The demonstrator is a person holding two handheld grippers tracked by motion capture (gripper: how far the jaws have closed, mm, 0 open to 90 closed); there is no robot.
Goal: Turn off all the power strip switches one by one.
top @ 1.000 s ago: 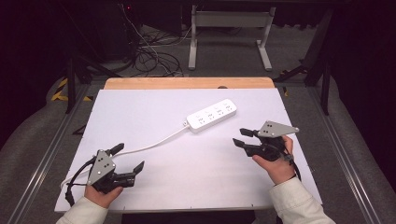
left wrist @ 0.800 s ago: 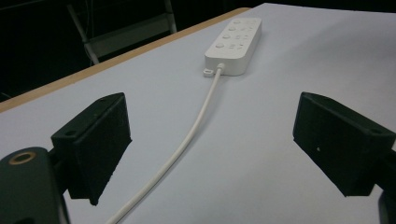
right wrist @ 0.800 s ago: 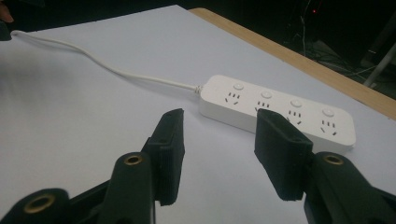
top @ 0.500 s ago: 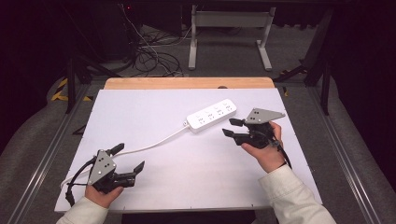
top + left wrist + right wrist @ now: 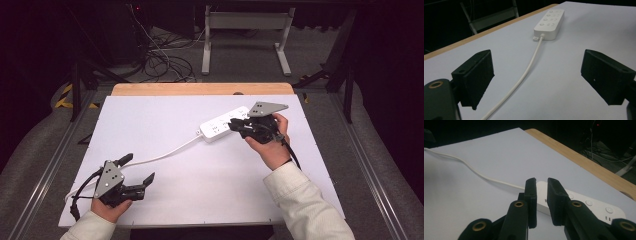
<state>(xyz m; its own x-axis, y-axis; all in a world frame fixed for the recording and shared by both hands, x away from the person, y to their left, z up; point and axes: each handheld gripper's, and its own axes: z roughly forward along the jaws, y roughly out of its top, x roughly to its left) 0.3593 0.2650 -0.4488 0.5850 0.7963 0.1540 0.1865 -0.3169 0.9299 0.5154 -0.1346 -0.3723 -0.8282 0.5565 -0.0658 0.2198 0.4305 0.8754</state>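
Observation:
A white power strip [image 5: 220, 127] [image 5: 550, 21] [image 5: 594, 207] lies flat on the white tabletop [image 5: 165, 115], right of centre. Its white cable [image 5: 160, 155] [image 5: 529, 67] [image 5: 474, 170] runs toward the near left. My right gripper [image 5: 235, 124] [image 5: 542, 182] hovers just above the strip's right part, pointing left along it. Its jaws have just been closing and now stand a narrow gap apart with nothing between them. My left gripper [image 5: 139, 168] [image 5: 540, 75] rests at the near left, wide open, with the cable running between its jaws untouched.
A wooden strip [image 5: 200, 89] borders the table's far edge. Beyond it, tangled cables [image 5: 165, 60] and a grey metal stand [image 5: 245, 30] sit on the floor. Metal rails [image 5: 50, 165] run along both sides of the table.
My right gripper has moved left and away from me, from the table's right part to over the power strip, and its jaws have narrowed. The left gripper has stayed put.

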